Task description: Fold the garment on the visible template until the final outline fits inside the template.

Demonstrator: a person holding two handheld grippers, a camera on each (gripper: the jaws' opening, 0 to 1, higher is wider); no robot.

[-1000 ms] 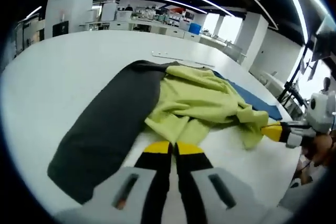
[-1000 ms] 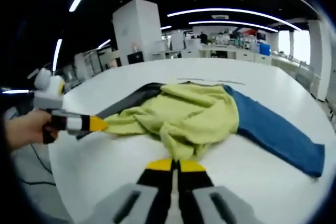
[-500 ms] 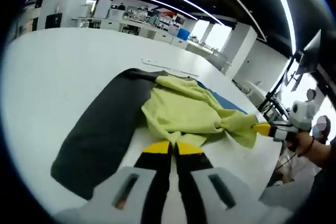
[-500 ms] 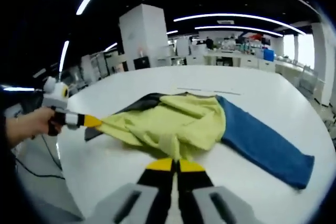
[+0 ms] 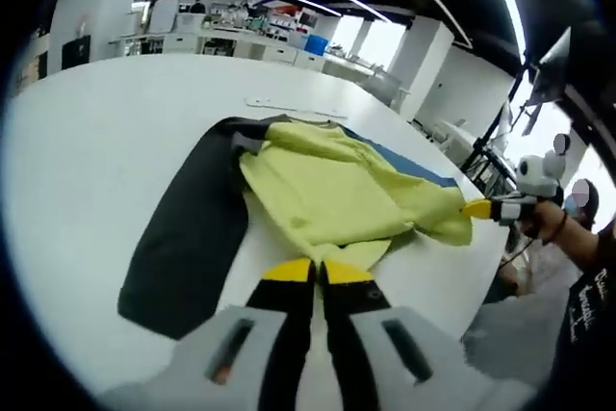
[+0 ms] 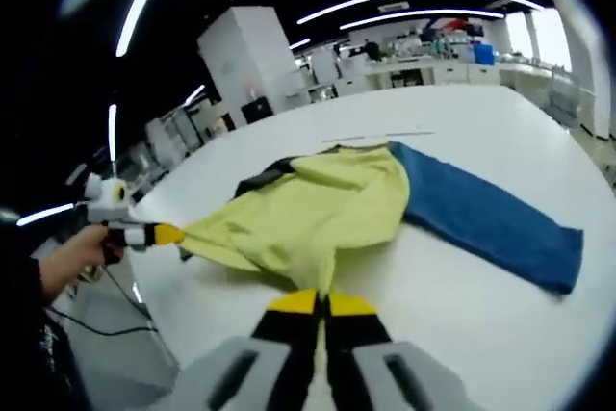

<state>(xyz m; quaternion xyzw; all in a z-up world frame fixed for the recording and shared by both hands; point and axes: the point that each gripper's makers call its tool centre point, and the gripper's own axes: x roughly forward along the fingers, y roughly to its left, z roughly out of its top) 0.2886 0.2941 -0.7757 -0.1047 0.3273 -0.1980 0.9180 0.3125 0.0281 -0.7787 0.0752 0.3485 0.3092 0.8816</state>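
A garment with a yellow-green body (image 5: 327,190), a black sleeve (image 5: 192,228) and a blue sleeve (image 5: 404,166) lies on the white table (image 5: 87,151). My left gripper (image 5: 318,272) is shut on one corner of the yellow hem. The right gripper (image 5: 478,207) holds the other corner, stretching the hem off the table edge. In the right gripper view the yellow body (image 6: 308,209) spreads between my right gripper (image 6: 322,301), shut on the hem, and the left gripper (image 6: 164,234). The blue sleeve (image 6: 481,218) lies flat to the right, and the black sleeve (image 6: 260,175) peeks out behind.
A thin pale strip (image 5: 289,106) lies on the table beyond the collar, also seen as a strip (image 6: 375,137) in the right gripper view. A person's hand (image 6: 72,257) holds the left gripper off the table's edge. Desks and shelves stand far behind.
Both grippers have drawn back and apart with the hem. The bunched yellow body has pulled out flatter and wider, and its lower edge now hangs taut between the two grippers.
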